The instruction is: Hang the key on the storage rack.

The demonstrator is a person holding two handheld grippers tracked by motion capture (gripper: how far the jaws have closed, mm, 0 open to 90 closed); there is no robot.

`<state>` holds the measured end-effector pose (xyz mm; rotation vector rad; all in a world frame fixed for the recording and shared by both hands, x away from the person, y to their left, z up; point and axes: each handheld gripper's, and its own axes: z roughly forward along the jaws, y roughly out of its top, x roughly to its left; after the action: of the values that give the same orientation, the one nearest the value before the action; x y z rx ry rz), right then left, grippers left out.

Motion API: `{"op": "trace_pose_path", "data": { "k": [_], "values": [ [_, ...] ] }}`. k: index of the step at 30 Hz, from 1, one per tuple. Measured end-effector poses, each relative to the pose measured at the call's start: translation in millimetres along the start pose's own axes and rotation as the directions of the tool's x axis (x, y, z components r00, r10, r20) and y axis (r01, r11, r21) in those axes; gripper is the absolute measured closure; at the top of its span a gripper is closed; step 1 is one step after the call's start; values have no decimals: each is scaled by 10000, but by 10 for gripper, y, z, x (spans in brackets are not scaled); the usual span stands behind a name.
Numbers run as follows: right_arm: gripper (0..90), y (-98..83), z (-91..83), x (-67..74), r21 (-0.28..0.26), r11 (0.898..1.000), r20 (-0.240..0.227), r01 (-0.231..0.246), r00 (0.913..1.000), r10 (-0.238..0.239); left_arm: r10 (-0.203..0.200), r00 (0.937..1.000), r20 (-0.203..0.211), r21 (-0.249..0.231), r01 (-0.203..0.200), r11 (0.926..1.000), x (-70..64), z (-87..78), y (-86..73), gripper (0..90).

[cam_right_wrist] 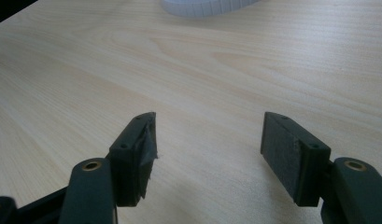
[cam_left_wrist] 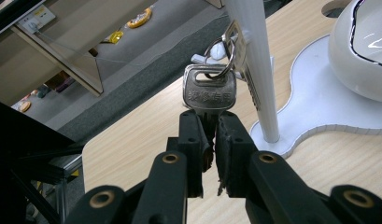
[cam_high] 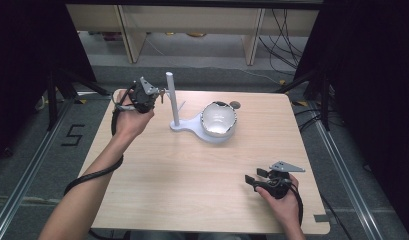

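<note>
Holding a silver key pinched by its head between the closed jaws of the left gripper, up at the far left of the bench, just beside the white post of a stand. Carrying along a key ring and a second key, both dangling against the post. Judging by this: in the middle of hanging the keys on the stand, or lifting them off it; hard telling which, since the small peg behind the ring is partly hidden. Sitting on the stand's flat white base, a white bowl, well clear of the keys. Resting low near the right front corner, the right gripper, jaws spread wide over bare wood and gripping nothing. Next, probably: steering the ring squarely over the peg, keeping the clamp firm, avoiding knocking the post.
</note>
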<state>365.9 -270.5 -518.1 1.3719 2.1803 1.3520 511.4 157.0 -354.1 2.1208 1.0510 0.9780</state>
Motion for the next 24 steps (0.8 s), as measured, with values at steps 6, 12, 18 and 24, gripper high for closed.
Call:
{"op": "trace_pose_path", "data": {
  "k": [6, 12, 18, 24],
  "values": [
    [370, -4, 2, -10, -70, 9999, 82, 129, 9999, -128, 190, 9998, 40, 226, -191, 9996, -31, 20, 24, 807],
    [370, 2, -15, -4, 60, 10000, -1, 3, 10000, -3, 38, 9998, 200, 320, -45, 9995, -40, 82, 10, 806],
    [369, 1, -16, -5, 40, 10000, -1, 22, 10000, -22, 13, 9997, 248, 290, -21, 9996, -49, 100, 6, 805],
    [369, 0, -15, -3, 40, 10000, 63, 20, 10000, -20, -21, 9993, 379, 212, 13, 9998, -55, 87, -35, 764]
  ]
}}
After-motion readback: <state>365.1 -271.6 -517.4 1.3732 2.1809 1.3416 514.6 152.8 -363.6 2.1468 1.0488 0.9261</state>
